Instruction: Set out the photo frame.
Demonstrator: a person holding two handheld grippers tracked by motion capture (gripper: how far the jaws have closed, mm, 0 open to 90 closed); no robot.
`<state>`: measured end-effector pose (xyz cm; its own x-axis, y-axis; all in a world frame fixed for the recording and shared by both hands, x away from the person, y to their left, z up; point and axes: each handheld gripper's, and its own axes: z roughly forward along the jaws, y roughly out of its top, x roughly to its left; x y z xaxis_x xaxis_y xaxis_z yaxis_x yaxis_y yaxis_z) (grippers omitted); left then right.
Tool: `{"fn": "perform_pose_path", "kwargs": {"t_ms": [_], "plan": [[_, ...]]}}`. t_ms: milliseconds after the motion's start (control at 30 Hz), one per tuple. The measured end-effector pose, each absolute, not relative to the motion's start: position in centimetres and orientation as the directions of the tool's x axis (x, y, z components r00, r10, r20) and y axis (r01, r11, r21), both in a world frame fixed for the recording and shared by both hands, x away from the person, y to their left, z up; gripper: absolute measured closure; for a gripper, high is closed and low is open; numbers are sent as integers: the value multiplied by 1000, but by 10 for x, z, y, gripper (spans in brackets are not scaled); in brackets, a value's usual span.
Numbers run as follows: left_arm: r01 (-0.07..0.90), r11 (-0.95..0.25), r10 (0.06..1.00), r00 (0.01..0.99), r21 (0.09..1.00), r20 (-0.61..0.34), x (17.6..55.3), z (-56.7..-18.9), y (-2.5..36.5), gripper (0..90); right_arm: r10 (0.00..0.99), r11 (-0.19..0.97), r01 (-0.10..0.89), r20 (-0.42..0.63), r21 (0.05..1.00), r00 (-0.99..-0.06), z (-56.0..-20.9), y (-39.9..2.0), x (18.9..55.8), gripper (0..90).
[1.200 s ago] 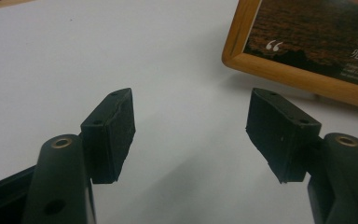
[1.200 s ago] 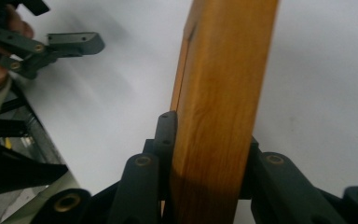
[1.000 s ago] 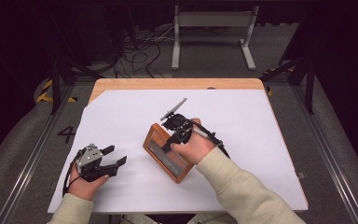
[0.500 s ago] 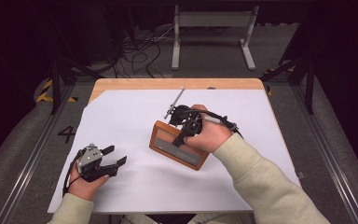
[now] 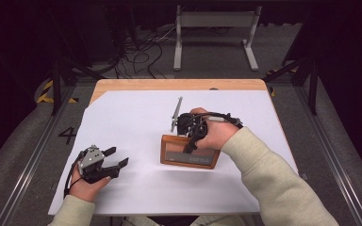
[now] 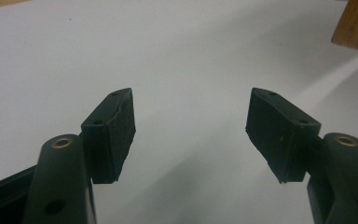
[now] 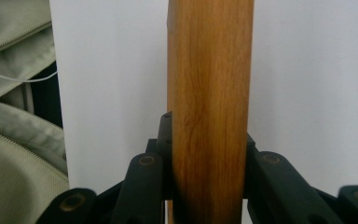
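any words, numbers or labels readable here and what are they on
"4" on the grey floor left of the table.
Wooden frame, held in the right gripper: pale marks along the lower edge of its panel, too blurred to read.
Left gripper: no text.

The left gripper (image 6: 191, 135) holds its jaws wide apart over the white table cover (image 6: 177, 56). A wooden corner (image 6: 356, 23) shows far right.
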<state>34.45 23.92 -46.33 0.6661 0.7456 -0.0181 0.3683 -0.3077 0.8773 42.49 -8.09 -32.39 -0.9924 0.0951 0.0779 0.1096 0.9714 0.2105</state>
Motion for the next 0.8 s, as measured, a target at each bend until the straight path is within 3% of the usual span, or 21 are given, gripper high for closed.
{"fn": "perform_pose_path", "kwargs": {"t_ms": [267,633,733,800], "plan": [[368,-306,745,667,878,-20,345,-463,239,331,64,982,80,95,171,-993,-343,-79,430,732],[368,-307,744,668,878,-19,345,-463,239,330,49,978,73,126,194,-991,-357,-75,436,722],[369,-305,744,668,878,-22,345,-464,239,329,79,971,103,118,217,-990,-355,-79,439,662],[368,-307,743,669,878,-20,345,-464,238,329,105,961,124,89,248,-991,-353,-83,441,566]]}}
